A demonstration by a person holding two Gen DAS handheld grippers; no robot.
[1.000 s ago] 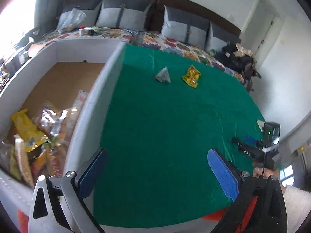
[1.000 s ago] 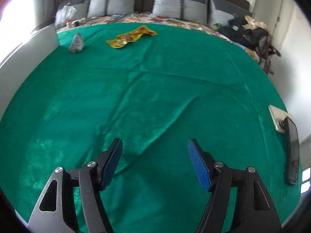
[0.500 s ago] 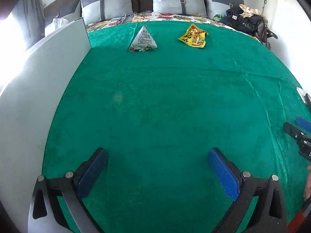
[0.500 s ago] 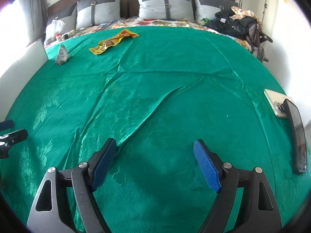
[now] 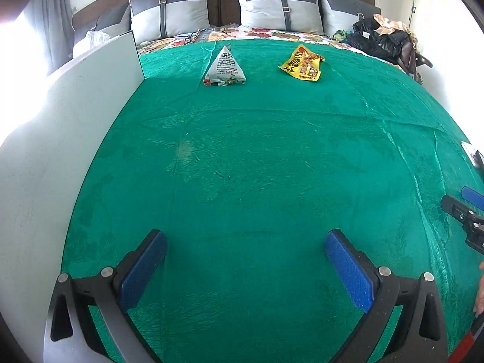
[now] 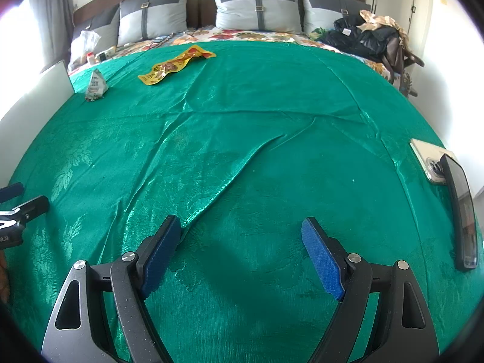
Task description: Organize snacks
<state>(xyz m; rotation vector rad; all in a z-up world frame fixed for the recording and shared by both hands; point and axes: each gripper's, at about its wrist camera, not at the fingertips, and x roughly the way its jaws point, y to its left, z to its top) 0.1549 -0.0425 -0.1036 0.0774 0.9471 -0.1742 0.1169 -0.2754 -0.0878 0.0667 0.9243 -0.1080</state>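
Observation:
Two snacks lie at the far end of the green cloth (image 5: 257, 157): a white pyramid-shaped packet (image 5: 225, 68) (image 6: 96, 85) and a flat yellow packet (image 5: 302, 64) (image 6: 175, 65). My left gripper (image 5: 245, 260) hovers open over bare cloth at the near edge, nothing between its blue pads. My right gripper (image 6: 242, 248) is also open and empty over wrinkled cloth. Each gripper's tip shows at the edge of the other's view. The white storage box's wall (image 5: 60, 139) rises along the left; its inside is hidden.
Two phones (image 6: 447, 187) lie at the cloth's right edge. Grey pillows (image 5: 272, 9) line the headboard. Dark bags and clothes (image 6: 369, 42) are piled at the far right. A plastic bag and small items (image 6: 87, 51) sit behind the box.
The left gripper swung right and down, away from the box of snacks, then held still over the cloth. The right gripper's jaws widened, and it stayed in place.

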